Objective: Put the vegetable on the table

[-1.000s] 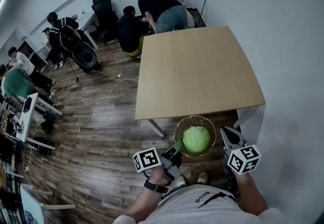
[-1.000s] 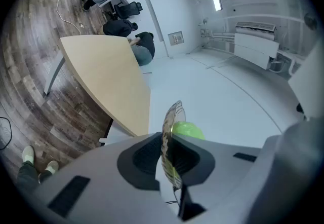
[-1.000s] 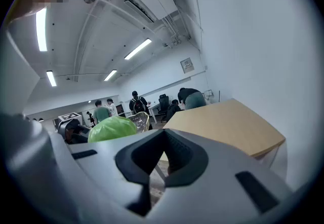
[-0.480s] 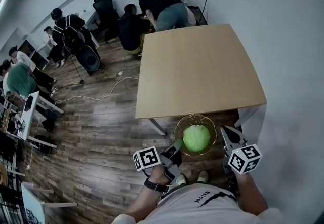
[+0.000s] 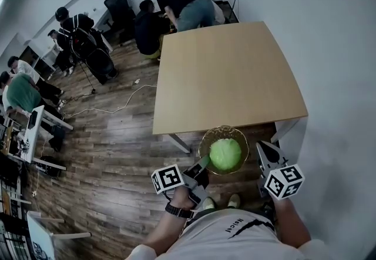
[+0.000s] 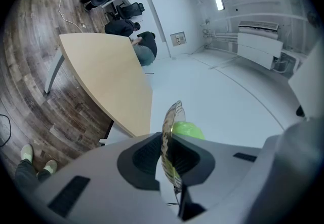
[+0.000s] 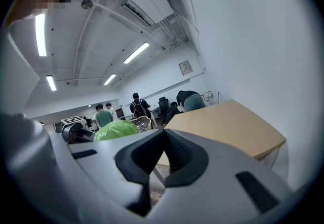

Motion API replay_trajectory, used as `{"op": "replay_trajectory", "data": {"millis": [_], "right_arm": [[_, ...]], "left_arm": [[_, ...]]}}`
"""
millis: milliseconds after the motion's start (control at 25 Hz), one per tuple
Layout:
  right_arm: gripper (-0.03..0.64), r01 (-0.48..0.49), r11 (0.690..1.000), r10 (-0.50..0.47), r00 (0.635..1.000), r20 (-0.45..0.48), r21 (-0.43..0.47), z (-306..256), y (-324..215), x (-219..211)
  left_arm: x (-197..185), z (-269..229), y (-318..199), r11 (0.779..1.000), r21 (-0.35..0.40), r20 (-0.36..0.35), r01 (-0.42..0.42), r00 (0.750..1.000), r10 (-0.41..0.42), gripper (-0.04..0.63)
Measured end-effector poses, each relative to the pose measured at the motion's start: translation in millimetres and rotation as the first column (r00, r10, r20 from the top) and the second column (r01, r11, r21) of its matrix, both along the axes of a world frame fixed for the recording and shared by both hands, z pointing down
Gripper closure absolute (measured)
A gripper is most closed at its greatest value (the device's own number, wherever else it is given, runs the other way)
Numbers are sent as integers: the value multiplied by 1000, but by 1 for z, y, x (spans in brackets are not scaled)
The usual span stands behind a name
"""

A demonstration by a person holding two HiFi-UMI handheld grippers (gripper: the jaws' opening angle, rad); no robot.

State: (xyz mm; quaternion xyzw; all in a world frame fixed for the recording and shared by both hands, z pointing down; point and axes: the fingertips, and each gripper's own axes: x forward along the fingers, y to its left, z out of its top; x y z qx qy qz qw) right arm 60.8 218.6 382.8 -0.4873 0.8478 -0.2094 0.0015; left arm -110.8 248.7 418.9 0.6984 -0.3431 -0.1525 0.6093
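Cabbage (image 5: 225, 155), round pale green, in bowl (image 5: 223, 129), left jaws gripping rim, right jaws together

A round, pale green vegetable (image 5: 225, 155) sits in a clear glass bowl (image 5: 236, 132). The bowl hangs in the air just off the near edge of the bare wooden worktop (image 5: 229, 76), with its rim pinched by the left tongs (image 5: 203, 164).
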Motion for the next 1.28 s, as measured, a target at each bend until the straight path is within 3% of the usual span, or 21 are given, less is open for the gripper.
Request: {"op": "replay_trajectory", "data": {"millis": [560, 1280], "right_arm": [[603, 2, 1000, -2, 1000, 14, 8, 6, -27, 39], [603, -55, 998, 55, 998, -4, -7, 41, -137, 5]], "left_arm": [[34, 9, -33, 999, -27, -11, 24, 1000, -24, 552], [7, 55, -145, 998, -40, 7, -53, 999, 53, 552]]}}
